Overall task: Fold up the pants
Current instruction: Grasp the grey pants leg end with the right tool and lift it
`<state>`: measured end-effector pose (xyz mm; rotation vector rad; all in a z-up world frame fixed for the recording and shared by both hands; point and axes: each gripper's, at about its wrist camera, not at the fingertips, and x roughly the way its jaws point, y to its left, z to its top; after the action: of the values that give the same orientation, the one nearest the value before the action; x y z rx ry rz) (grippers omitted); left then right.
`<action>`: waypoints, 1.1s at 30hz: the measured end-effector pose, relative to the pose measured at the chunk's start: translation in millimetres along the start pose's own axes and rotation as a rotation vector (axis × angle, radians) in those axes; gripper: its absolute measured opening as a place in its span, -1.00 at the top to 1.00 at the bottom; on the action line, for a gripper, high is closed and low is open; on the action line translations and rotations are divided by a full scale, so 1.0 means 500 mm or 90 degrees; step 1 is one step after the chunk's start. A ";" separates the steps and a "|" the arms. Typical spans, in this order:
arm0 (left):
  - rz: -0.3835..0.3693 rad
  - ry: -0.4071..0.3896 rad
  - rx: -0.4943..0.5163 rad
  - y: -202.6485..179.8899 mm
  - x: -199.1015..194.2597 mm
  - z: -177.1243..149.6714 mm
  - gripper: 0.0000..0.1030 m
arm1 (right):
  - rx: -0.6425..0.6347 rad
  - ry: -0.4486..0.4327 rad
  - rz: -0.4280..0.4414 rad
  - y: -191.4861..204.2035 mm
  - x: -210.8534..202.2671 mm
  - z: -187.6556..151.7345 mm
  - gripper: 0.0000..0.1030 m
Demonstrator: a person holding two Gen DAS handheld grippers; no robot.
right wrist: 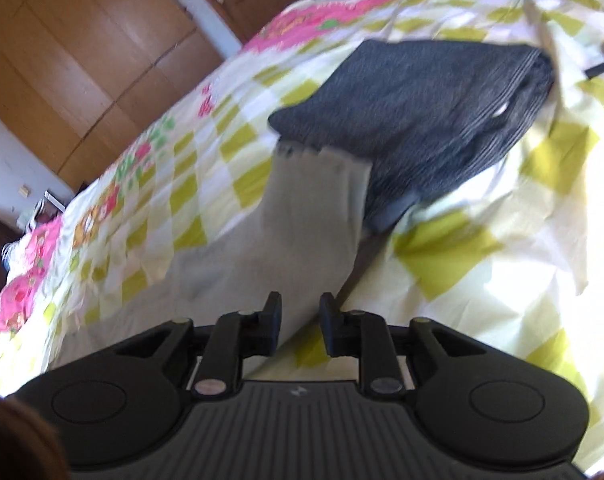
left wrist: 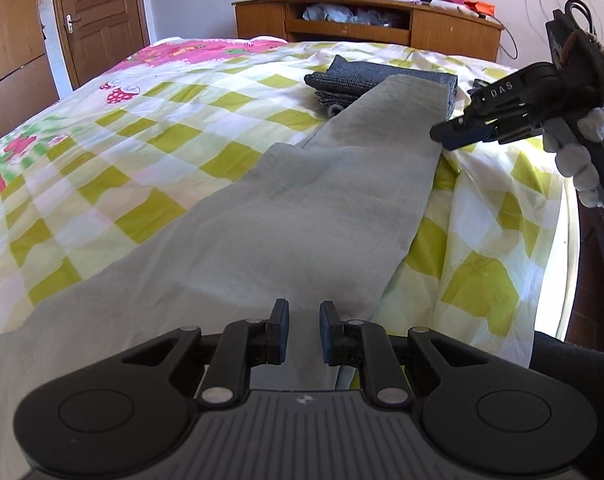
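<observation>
Pale grey-green pants point(left wrist: 285, 216) lie flat along the bed, legs stretched away towards a folded dark grey garment point(left wrist: 366, 80). My left gripper point(left wrist: 304, 320) is open and empty, just above the near end of the pants. My right gripper point(right wrist: 300, 312) is open and empty, over the right edge of the pants point(right wrist: 302, 232), partway along the leg. It also shows in the left wrist view point(left wrist: 458, 134), beside the leg's right edge. The leg's far end point(right wrist: 322, 160) rests against the dark garment point(right wrist: 422, 112).
The bed carries a yellow-green checked sheet point(left wrist: 153, 148) with a pink patterned part at the far left. The bed's right edge point(left wrist: 558, 240) is close to the pants. A wooden cabinet point(left wrist: 366, 20) stands beyond the bed and a wooden door point(left wrist: 97, 12) at the far left.
</observation>
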<state>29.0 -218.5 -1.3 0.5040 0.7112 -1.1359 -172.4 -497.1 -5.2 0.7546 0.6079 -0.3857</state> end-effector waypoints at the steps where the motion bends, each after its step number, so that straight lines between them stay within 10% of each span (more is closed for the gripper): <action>1: 0.001 0.002 -0.001 -0.001 0.002 0.003 0.42 | 0.003 -0.011 -0.011 -0.007 -0.001 0.004 0.45; 11: 0.006 0.009 0.001 -0.015 0.014 0.027 0.42 | 0.041 -0.056 0.023 -0.046 0.059 0.026 0.40; 17: 0.005 0.015 0.001 -0.016 0.020 0.028 0.42 | -0.011 -0.094 0.078 -0.011 0.030 0.019 0.72; 22: 0.007 0.006 -0.007 -0.016 0.015 0.035 0.41 | 0.020 -0.041 0.095 -0.010 0.112 0.038 0.60; 25: 0.007 -0.002 -0.010 -0.013 0.010 0.036 0.41 | 0.072 -0.007 0.092 -0.013 0.130 0.038 0.91; 30: 0.002 -0.029 -0.039 -0.002 0.006 0.037 0.31 | 0.153 -0.146 0.201 -0.013 0.013 0.087 0.92; 33: -0.010 0.003 -0.056 0.005 0.030 0.012 0.27 | 0.125 -0.165 0.115 -0.017 0.003 0.094 0.92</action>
<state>36.7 -231.2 -7.9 0.4263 0.7669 -1.1137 -158.3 -537.5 16.1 0.9224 0.2569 -0.3717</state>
